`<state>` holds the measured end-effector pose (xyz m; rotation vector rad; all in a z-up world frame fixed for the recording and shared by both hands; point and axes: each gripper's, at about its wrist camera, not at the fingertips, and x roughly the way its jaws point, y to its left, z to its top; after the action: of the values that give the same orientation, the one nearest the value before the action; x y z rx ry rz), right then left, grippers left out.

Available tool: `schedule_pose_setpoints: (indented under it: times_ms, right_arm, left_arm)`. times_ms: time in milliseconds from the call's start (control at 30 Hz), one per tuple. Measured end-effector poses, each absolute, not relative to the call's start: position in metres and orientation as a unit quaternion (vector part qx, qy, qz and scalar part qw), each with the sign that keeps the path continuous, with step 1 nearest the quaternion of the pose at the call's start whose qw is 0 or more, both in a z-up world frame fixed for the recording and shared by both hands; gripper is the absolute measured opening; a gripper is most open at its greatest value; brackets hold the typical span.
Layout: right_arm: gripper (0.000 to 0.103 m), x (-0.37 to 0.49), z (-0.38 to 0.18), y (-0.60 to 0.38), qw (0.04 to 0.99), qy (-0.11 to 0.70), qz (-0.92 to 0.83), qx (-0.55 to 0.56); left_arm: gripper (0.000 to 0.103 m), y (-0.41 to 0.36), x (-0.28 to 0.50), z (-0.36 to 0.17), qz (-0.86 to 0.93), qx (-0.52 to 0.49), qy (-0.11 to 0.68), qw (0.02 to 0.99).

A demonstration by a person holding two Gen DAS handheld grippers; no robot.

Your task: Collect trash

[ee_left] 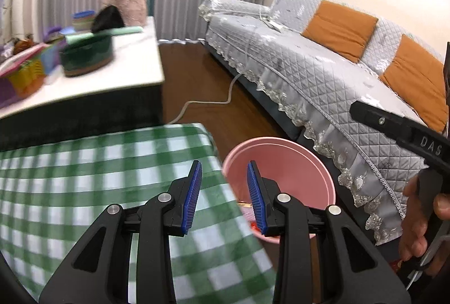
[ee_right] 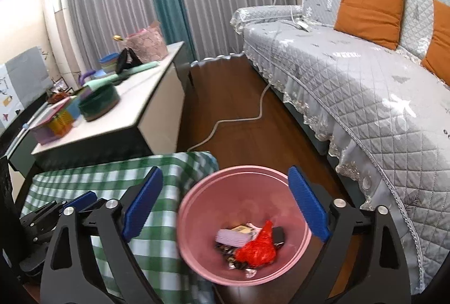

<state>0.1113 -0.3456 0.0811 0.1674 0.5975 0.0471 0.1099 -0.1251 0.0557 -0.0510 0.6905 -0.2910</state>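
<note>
While the left wrist view looks over a table under a green-and-white checked cloth (ee_left: pixel 84 186), the left gripper (ee_left: pixel 224 197) stands released with nothing between its blue pads, just above the near rim of a round pink plastic bin (ee_left: pixel 295 163) on the brown wooden floor (ee_left: pixel 202 79) beside a grey quilted sofa (ee_left: pixel 309 73). From the right wrist view, the right gripper (ee_right: pixel 225 205) is spread wide and empty over that bin, where a crumpled red wrapper (ee_right: pixel 257 247) lies among other scraps
</note>
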Motion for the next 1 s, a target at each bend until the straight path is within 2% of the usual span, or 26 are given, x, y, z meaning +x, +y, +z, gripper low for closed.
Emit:
schedule_pose_setpoints:
  times_ms: [100,167,233,367,433,600,767,1000]
  right_arm:
    - [0.094,0.092,0.1,-0.329,0.955,0.281,0.027,0.09]
    - [0.095,0.08,0.104,-0.32,0.955,0.279,0.029,0.093]
    - [0.095,0.064,0.107,-0.307,0.955,0.279,0.033,0.091]
    - [0.098,0.03,0.105,-0.282,0.956,0.279,0.038,0.076]
    - [0.098,0.012,0.101,-0.272,0.956,0.281,0.035,0.074]
    - [0.098,-0.024,0.088,-0.249,0.957,0.283,0.03,0.061]
    - [0.098,-0.044,0.068,-0.228,0.959,0.28,0.018,0.022]
    - [0.098,-0.041,0.05,-0.221,0.957,0.289,0.013,0.007]
  left_arm:
    - [0.035,-0.104,0.092,0.071,-0.131,-0.026,0.332,0.934]
    - [0.038,-0.09,0.081,0.078,-0.124,-0.03,0.33,0.935]
    - [0.047,-0.073,0.066,0.083,-0.112,-0.036,0.329,0.937]
    - [0.05,-0.048,0.04,0.086,-0.097,-0.041,0.333,0.937]
    - [0.056,-0.034,0.022,0.085,-0.084,-0.038,0.331,0.939]
    - [0.064,-0.013,-0.019,0.081,-0.051,-0.03,0.323,0.945]
    - [0.065,-0.005,-0.044,0.069,-0.029,-0.042,0.3,0.953]
    - [0.065,-0.011,-0.039,0.043,-0.033,-0.052,0.327,0.943]
